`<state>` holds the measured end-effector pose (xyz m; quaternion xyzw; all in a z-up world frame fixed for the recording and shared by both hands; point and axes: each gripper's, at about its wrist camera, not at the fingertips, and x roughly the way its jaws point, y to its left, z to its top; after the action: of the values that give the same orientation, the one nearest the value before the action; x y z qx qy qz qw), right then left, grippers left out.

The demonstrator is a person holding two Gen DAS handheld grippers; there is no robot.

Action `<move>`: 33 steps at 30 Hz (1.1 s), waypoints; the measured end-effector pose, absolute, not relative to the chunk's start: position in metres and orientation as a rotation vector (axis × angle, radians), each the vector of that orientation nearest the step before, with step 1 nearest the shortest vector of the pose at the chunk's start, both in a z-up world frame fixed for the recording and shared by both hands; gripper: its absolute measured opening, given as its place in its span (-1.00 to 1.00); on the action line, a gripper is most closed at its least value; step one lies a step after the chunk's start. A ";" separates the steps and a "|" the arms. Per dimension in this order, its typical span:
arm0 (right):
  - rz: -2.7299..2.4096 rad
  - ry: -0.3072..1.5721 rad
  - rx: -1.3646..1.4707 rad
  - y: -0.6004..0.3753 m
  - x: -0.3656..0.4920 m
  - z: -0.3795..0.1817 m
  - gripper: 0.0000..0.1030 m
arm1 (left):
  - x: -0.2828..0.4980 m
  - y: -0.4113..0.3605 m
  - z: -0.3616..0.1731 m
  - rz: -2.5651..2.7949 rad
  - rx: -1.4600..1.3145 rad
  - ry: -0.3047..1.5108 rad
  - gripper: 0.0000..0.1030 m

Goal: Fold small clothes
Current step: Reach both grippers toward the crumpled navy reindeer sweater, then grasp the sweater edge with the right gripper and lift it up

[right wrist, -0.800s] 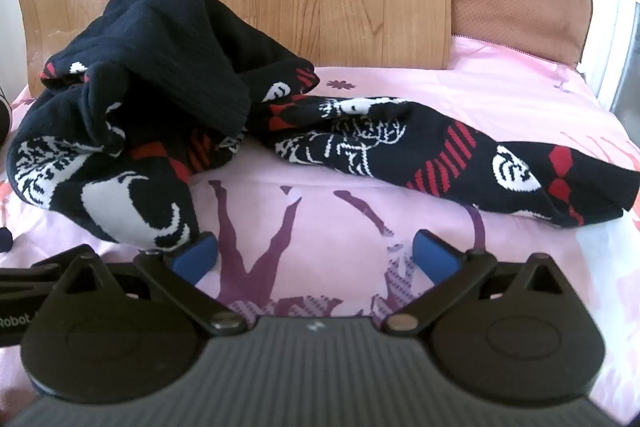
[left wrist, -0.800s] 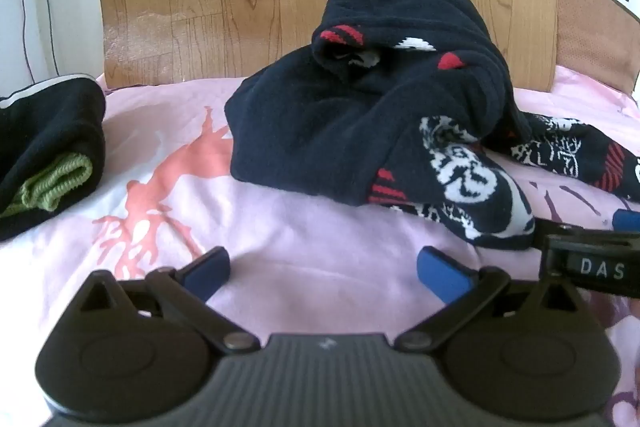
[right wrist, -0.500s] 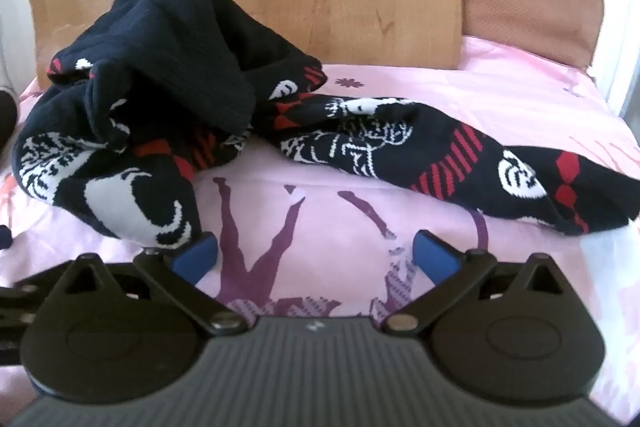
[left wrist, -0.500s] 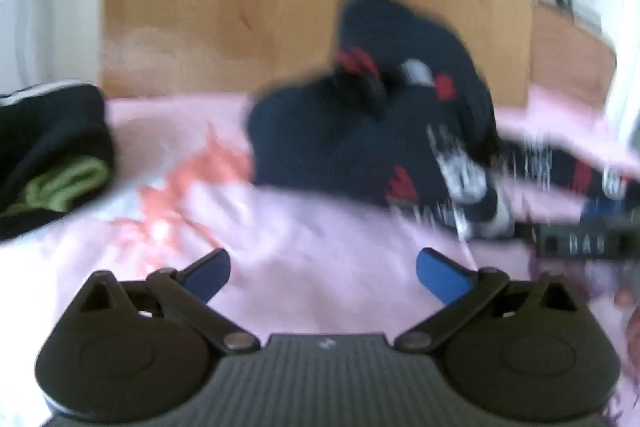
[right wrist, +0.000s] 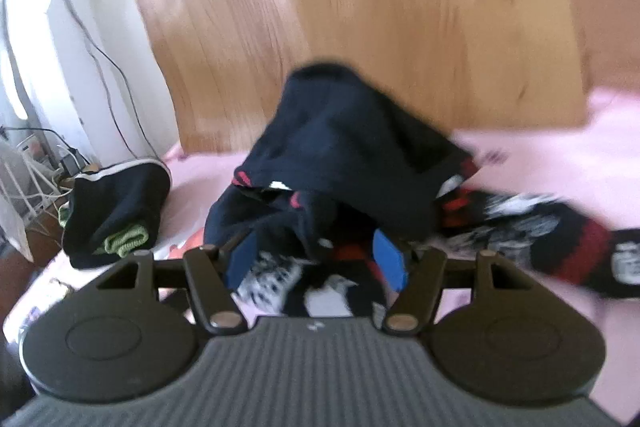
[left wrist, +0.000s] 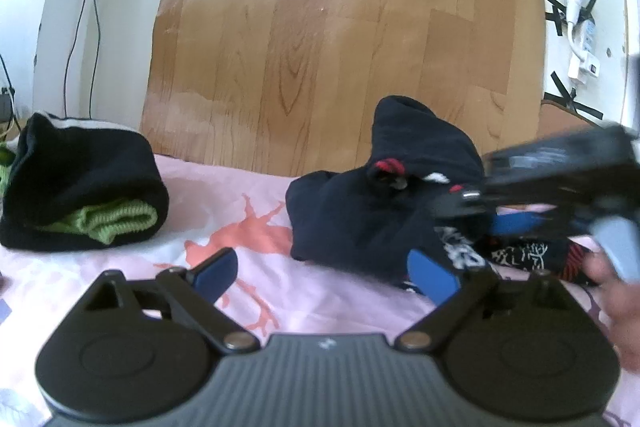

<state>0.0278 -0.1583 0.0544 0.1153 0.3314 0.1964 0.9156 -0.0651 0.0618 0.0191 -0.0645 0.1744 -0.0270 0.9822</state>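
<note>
The crumpled navy patterned garment [right wrist: 344, 163] is lying mid-bed on the pink sheet [left wrist: 224, 203], before the wooden headboard [left wrist: 320, 39]. The right gripper [right wrist: 316, 259] is straddling its near edge, jaws half-closed, grip unconfirmed. The left gripper [left wrist: 324, 271] is waiting wide and empty. Best pinching one layer only. A folded bundle [left wrist: 80, 195] is sitting far left.

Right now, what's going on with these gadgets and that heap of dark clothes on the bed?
A person holds a gripper in each hand to fold small clothes on a pink sheet. The right gripper reaches into the crumpled dark patterned heap, with fabric between its half-open jaws; blur hides whether they pinch it. The left gripper hovers nearby, jaws wide and empty. A black bundle sits folded aside.
</note>
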 end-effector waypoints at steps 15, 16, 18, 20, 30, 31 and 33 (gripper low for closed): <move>-0.111 0.152 0.384 -0.342 -0.073 0.169 -0.82 | -0.065 0.036 0.016 -0.151 0.004 0.368 0.90; -0.128 0.161 0.376 -0.350 -0.082 0.166 -0.80 | -0.065 0.028 0.015 -0.171 0.049 0.365 0.90; -0.101 0.222 0.348 -0.360 -0.095 0.151 -0.50 | -0.066 0.016 0.015 -0.186 0.101 0.362 0.88; -0.045 0.303 0.344 -0.357 -0.090 0.136 -0.05 | -0.069 0.011 0.014 -0.193 0.123 0.347 0.87; 0.312 0.723 0.400 -0.216 0.012 0.043 0.51 | -0.070 0.035 0.019 -0.121 0.004 0.327 0.89; 0.316 0.741 0.393 -0.206 0.021 0.036 0.33 | -0.070 0.035 0.019 -0.117 0.002 0.329 0.89; 0.344 0.795 0.389 -0.186 0.044 0.031 -0.62 | -0.072 0.035 0.019 -0.118 0.005 0.315 0.89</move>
<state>0.0441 -0.1859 0.0306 0.1874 0.3827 0.1654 0.8894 -0.0720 0.0346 0.0187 0.0024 0.1568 -0.0585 0.9859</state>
